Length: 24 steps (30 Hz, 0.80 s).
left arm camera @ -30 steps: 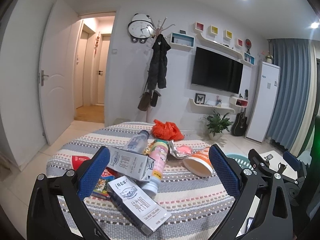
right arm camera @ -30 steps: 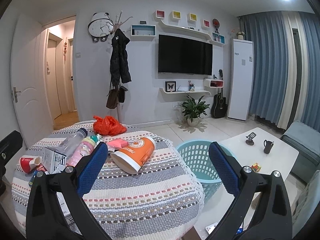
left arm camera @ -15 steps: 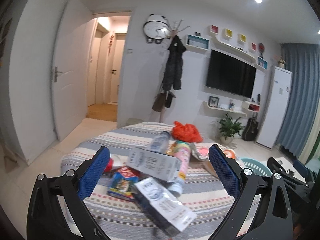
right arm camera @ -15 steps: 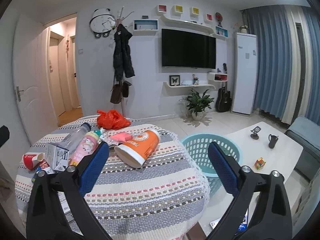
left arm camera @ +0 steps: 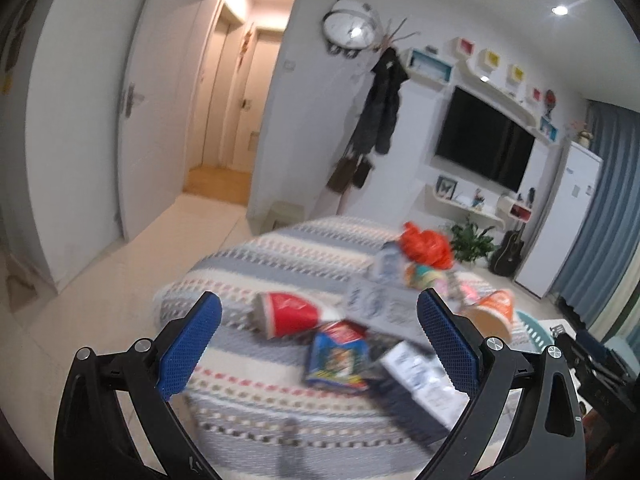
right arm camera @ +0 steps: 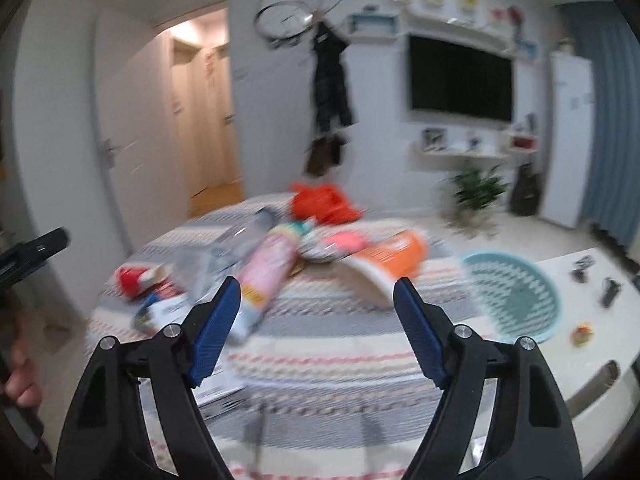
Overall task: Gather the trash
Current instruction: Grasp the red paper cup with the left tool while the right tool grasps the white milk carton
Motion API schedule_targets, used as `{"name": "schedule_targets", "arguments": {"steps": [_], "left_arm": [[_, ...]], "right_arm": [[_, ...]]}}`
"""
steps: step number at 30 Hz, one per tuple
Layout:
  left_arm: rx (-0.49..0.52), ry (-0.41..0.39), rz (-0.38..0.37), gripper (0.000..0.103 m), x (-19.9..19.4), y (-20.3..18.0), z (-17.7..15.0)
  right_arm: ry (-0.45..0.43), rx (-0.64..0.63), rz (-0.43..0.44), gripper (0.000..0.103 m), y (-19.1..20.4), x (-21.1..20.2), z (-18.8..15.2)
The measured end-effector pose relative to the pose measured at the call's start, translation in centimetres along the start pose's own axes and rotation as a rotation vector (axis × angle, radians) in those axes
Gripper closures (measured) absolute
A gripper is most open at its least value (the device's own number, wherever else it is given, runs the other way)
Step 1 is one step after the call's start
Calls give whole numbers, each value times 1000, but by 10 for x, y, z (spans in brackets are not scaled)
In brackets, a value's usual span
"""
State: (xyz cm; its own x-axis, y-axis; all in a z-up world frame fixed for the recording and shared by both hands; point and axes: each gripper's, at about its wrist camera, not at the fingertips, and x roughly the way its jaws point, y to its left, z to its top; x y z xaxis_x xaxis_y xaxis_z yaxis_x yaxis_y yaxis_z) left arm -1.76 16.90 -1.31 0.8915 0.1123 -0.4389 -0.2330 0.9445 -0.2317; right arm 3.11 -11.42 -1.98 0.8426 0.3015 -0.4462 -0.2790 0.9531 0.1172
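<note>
Trash lies on a round table with a striped cloth (left arm camera: pixel 256 372). In the left wrist view: a red paper cup (left arm camera: pixel 286 314) on its side, a blue snack packet (left arm camera: pixel 338 356), white cartons (left arm camera: pixel 420 376), an orange bag (left arm camera: pixel 426 242). My left gripper (left arm camera: pixel 318 344) is open and empty above the cup and packet. In the right wrist view: a pink bottle (right arm camera: pixel 268 272), an orange tub (right arm camera: pixel 386 266), the red cup (right arm camera: pixel 132 276). My right gripper (right arm camera: pixel 316 330) is open and empty over the cloth (right arm camera: pixel 320 344). Both views are blurred.
A teal laundry basket (right arm camera: pixel 512 294) stands on the floor right of the round table, beside a low white coffee table (right arm camera: pixel 592 316) with small items. A white door and hallway are at the left. A TV wall and a plant are behind.
Both grippers swung left and tilted down toward the table. The left gripper now faces the red cup and snack packet. The right gripper's fingers stand slightly closer together.
</note>
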Motion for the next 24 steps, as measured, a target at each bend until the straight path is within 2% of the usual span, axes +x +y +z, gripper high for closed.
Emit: {"name": "schedule_targets", "arguments": {"steps": [3, 7, 10, 12, 19, 23, 24], "left_arm": [[-2, 36, 0, 11, 11, 17, -2], [8, 88, -21, 12, 33, 35, -3], [8, 142, -57, 14, 56, 44, -4], [-6, 180, -82, 22, 72, 48, -3], [-51, 270, -161, 28, 115, 58, -5], [-65, 333, -196, 40, 138, 55, -12], [-60, 346, -199, 46, 142, 52, -14]], "right_arm": [[62, -47, 91, 28, 21, 16, -9], [127, -110, 159, 28, 51, 35, -25], [158, -153, 177, 24, 68, 46, -32], [180, -162, 184, 24, 74, 53, -35], [247, -165, 188, 22, 72, 71, -33], [291, -150, 213, 21, 72, 78, -37], [305, -142, 223, 20, 71, 81, -38]]}}
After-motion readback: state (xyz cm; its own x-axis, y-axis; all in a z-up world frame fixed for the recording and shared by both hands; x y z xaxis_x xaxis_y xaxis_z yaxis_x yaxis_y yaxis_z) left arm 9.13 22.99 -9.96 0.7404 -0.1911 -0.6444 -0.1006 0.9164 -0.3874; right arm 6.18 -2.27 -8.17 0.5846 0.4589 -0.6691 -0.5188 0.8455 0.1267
